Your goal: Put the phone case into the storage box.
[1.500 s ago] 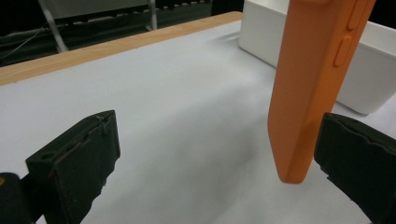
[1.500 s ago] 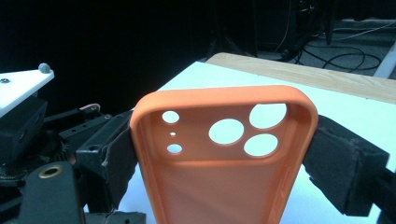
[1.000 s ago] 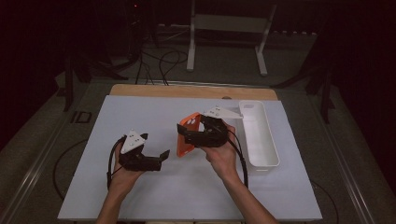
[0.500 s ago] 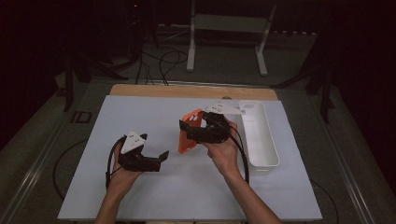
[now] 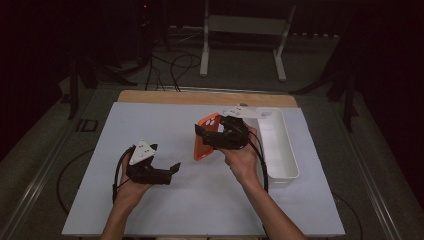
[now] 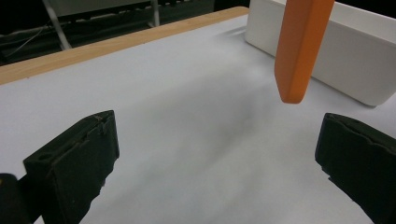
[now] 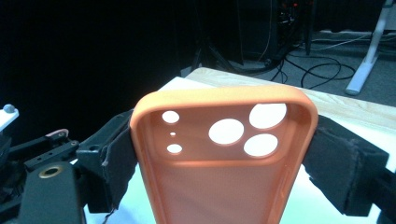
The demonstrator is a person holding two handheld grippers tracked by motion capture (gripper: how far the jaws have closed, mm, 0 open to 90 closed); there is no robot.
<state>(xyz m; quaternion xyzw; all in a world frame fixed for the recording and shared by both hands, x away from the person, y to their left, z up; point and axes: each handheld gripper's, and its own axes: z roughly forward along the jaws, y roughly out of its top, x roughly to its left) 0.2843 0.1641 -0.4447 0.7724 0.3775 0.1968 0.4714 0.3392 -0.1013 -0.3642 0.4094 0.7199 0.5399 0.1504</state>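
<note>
An orange phone case (image 5: 202,148) with camera cut-outs is held upright above the white mat, a little left of the white bin. My right gripper (image 5: 209,136) is shut on it. In the right gripper view the pads (image 7: 116,156) press on both long edges of the case (image 7: 224,186), whose hollow inside faces the camera. My left gripper (image 5: 167,160) rests low over the mat at the front left, open, with nothing between its fingers. In the left gripper view the case's lower end (image 6: 299,51) hangs ahead of my left gripper (image 6: 215,163), to its right.
A long white bin (image 5: 280,145) stands on the right part of the white mat (image 5: 150,120); its wall (image 6: 350,56) is behind the case. A wooden table edge (image 5: 200,97) runs along the back. Stands and cables lie on the dark floor beyond.
My right gripper has carried the orange case a little farther back and toward the white bin. The left gripper has stayed where it was.
</note>
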